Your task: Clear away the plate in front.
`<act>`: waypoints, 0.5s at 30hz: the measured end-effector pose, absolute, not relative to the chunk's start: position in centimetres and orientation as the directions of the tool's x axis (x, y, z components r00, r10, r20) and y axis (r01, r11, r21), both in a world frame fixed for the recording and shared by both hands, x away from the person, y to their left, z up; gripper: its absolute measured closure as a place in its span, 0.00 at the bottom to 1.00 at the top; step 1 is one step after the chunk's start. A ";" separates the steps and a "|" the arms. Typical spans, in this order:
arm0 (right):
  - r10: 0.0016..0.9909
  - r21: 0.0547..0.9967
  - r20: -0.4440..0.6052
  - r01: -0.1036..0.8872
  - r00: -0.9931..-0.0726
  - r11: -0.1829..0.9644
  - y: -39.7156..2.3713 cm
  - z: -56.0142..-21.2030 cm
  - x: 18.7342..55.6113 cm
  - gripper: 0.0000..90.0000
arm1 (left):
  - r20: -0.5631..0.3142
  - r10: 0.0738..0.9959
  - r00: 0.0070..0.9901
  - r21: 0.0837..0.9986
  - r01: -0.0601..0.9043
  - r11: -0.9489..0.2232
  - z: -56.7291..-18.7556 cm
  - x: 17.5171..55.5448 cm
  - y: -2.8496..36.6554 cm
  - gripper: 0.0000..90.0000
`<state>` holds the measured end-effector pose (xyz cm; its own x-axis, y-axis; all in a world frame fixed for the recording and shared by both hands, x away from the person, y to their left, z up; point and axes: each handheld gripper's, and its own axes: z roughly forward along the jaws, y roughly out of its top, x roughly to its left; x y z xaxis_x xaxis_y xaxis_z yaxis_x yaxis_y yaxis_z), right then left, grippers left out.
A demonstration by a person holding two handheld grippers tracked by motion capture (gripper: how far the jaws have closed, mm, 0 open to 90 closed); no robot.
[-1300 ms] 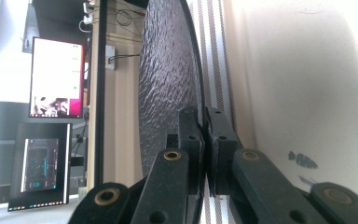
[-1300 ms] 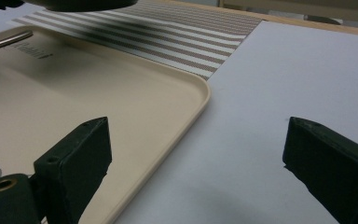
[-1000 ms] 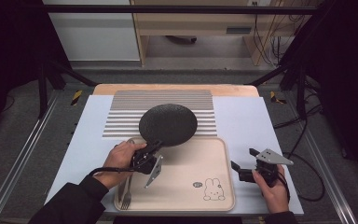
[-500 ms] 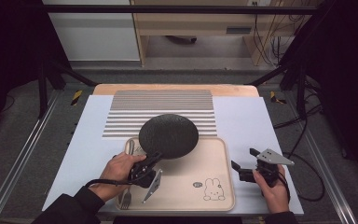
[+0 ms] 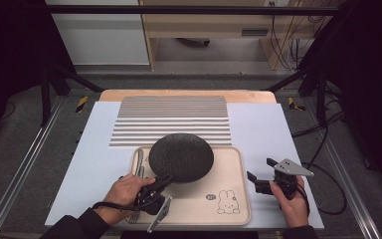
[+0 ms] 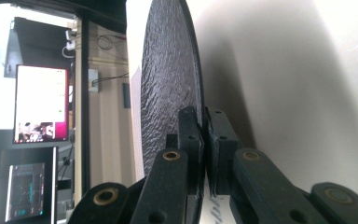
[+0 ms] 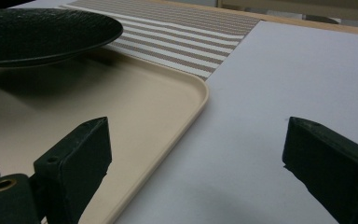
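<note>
Left gripper [image 5: 165, 180] is clamped on the near rim of the dark plate [image 5: 181, 156]; in the left gripper view I see both pads [image 6: 190, 140] pinching the thin edge of the plate [image 6: 170, 88], which runs edge-on away from the jaws. From the high view the plate sits over the beige tray [image 5: 234, 199], toward its 11 o'clock part, and the shadow under the plate [image 7: 42, 35] in the right gripper view tells me it hangs just above the tray [image 7: 168, 93] rather than resting on it. Cutlery [image 5: 139, 162] lies along the tray's 9 o'clock edge, partly hidden by the plate and my left hand [image 5: 127, 191]. Right gripper [image 5: 259, 181] is parked at 3 o'clock of the tray on the pale table cover [image 5: 268, 124], jaws standing wide with nothing between them. The striped mat [image 5: 171, 119] lies at 12 o'clock, beyond the tray. My read on handling: the plate looks stiff, rough-textured and probably ceramic, so fairly heavy and breakable; a rim pinch carries all the weight on one edge, so it may droop or twist. The texture should resist slipping. I would keep the hold deep on the rim and lower it level.
</note>
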<state>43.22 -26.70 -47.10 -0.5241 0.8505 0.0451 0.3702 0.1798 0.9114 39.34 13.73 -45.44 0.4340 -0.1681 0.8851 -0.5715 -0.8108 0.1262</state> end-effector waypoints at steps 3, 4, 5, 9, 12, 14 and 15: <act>0.850 0.910 0.041 0.371 -0.525 0.185 -26.7 -47.1 43.2 0.09 | 0.882 -0.174 0.438 0.130 -0.581 -0.803 -45.6 38.6 13.6 0.95; 0.850 0.910 0.041 0.371 -0.524 0.185 -26.6 -47.1 43.2 0.09 | 0.883 -0.174 0.437 0.131 -0.585 -0.801 -45.7 38.4 13.5 0.95; 0.850 0.910 0.040 0.371 -0.525 0.186 -26.6 -47.1 43.2 0.09 | 0.882 -0.176 0.437 0.133 -0.588 -0.798 -45.8 38.2 13.5 0.95; 0.851 0.910 0.043 0.371 -0.524 0.183 -26.7 -47.1 43.2 0.09 | 0.886 -0.173 0.430 0.139 -0.602 -0.786 -46.0 37.7 13.4 0.95; 0.851 0.909 0.039 0.372 -0.524 0.187 -26.6 -47.1 43.2 0.09 | 0.886 -0.179 0.427 0.133 -0.605 -0.785 -46.1 37.5 13.3 0.95; 0.851 0.909 0.039 0.372 -0.523 0.187 -26.6 -47.1 43.2 0.09 | 0.883 -0.178 0.433 0.139 -0.605 -0.784 -46.3 37.4 13.3 0.95; 0.852 0.909 0.039 0.372 -0.523 0.187 -26.7 -47.1 43.2 0.09 | 0.881 -0.181 0.437 0.139 -0.604 -0.785 -46.4 37.3 13.3 0.95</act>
<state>43.23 -26.65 -47.13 -0.5228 0.8516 0.0390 0.3721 0.1867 0.9092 37.35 13.35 -46.45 0.4370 -0.1809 0.8811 -0.6043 -0.7846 0.1387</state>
